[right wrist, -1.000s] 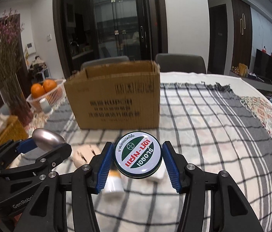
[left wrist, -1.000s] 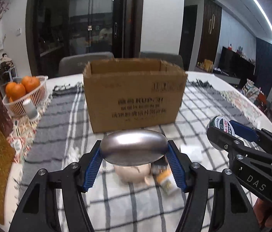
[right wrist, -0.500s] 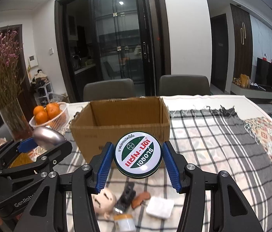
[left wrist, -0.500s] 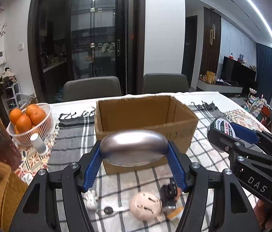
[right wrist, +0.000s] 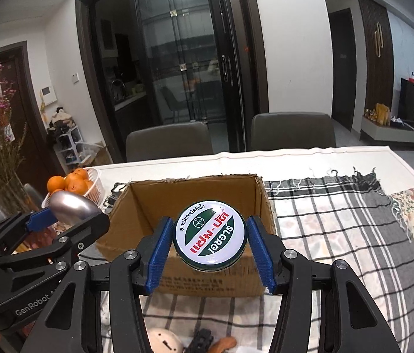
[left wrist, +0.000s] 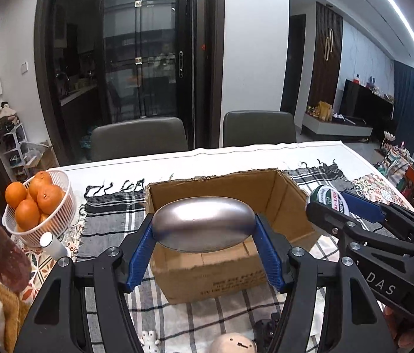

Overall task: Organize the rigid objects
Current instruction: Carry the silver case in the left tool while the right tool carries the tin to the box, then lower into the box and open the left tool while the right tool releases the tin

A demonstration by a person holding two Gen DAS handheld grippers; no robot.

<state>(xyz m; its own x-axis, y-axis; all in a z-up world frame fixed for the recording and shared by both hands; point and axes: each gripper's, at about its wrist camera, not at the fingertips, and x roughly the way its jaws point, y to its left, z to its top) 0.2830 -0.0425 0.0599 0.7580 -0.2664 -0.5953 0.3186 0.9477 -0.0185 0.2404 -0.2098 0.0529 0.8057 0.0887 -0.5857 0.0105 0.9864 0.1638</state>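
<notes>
Box floor (left wrist: 268,229) mostly hidden behind silver oval (left wrist: 202,225) and near wall. Round-headed figure (left wrist: 231,344) and black part (right wrist: 202,339) cut off by bottom edge. Box print (right wrist: 207,282) too blurred to read.

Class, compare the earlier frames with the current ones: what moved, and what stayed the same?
Both grippers rose and advanced toward the cardboard box, whose open inside now shows. Unchanged: left gripper grips the silver oval object, right gripper the round tin.
</notes>
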